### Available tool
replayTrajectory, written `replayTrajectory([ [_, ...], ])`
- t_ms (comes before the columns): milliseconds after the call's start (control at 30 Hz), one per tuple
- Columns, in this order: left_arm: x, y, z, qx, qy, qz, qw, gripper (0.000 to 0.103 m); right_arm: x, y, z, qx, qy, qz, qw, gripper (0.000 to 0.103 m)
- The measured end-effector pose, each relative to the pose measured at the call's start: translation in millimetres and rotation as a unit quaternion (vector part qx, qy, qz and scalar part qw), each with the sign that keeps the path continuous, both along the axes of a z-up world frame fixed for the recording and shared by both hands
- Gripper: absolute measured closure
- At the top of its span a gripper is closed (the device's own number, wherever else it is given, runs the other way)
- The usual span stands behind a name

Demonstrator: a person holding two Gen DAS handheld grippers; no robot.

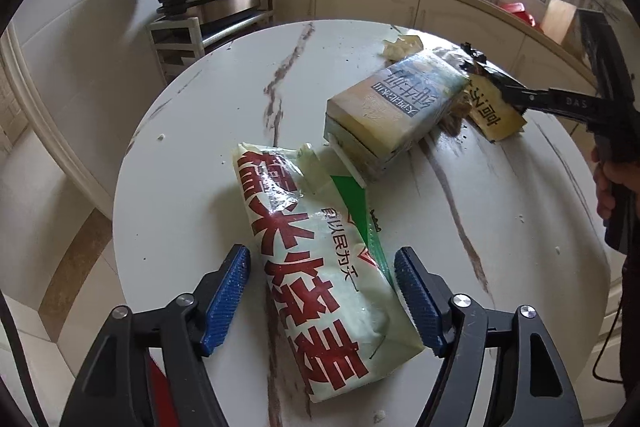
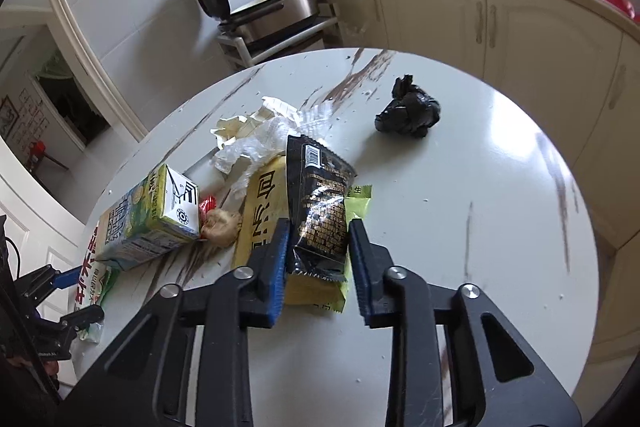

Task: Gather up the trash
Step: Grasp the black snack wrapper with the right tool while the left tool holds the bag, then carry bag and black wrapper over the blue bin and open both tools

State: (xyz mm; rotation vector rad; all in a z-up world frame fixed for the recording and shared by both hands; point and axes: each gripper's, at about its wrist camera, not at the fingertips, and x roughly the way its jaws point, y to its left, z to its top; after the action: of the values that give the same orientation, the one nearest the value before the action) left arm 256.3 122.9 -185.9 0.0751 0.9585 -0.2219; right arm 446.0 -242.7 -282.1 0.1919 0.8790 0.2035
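A white-and-green food bag (image 1: pixel 320 287) with big red characters lies flat on the round marble table (image 1: pixel 180 187). My left gripper (image 1: pixel 322 253) straddles it, open, with a gap showing at the left blue pad. Behind the bag lies a milk carton (image 1: pixel 392 115) on its side. My right gripper (image 2: pixel 320 225) is shut on a black snack wrapper (image 2: pixel 320 211), which rests on a yellow packet (image 2: pixel 262 211). In the left wrist view the right gripper (image 1: pixel 500 87) pinches that wrapper at the table's right side, with a person's hand on its handle.
Crumpled clear plastic and white paper (image 2: pixel 272 131) lie beyond the yellow packet, a brown lump (image 2: pixel 222 221) and a red cap (image 2: pixel 207 205) beside the carton (image 2: pixel 148 215). A balled black bag (image 2: pixel 408 111) sits alone further off. Cabinets (image 2: pixel 440 15) curve behind the table.
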Motion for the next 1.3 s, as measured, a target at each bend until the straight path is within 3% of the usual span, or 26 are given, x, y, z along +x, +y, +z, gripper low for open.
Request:
replayTrajectory([
  [200, -9, 10, 6, -0.018, 0.005, 0.029, 0.9994, 0.019, -31, -21, 10, 0.022, -0.010, -0.014, 1.000, 0.088],
  [333, -10, 3, 6, 0.016, -0.003, 0.055, 0.9983, 0.026, -51, -29, 10, 0.020, -0.010, -0.020, 1.000, 0.090],
  [367, -12, 1, 8, 0.010, -0.007, 0.054, 0.9985, 0.039, -57, -31, 10, 0.025, -0.009, -0.022, 0.999, 0.090],
  [567, -28, -12, 8, -0.002, -0.014, 0.039, 0.9991, 0.047, -99, -31, 10, 0.029, -0.007, -0.012, 0.999, 0.090],
  [933, -82, -53, 13, -0.025, -0.021, -0.013, 0.9994, 0.051, -141, 0, 9, 0.027, -0.028, 0.010, 0.999, 0.091],
  [1300, -103, -83, 47, -0.056, -0.052, -0.032, 0.9966, 0.051, -176, -20, 46, 0.050, -0.080, -0.012, 0.995, 0.091],
])
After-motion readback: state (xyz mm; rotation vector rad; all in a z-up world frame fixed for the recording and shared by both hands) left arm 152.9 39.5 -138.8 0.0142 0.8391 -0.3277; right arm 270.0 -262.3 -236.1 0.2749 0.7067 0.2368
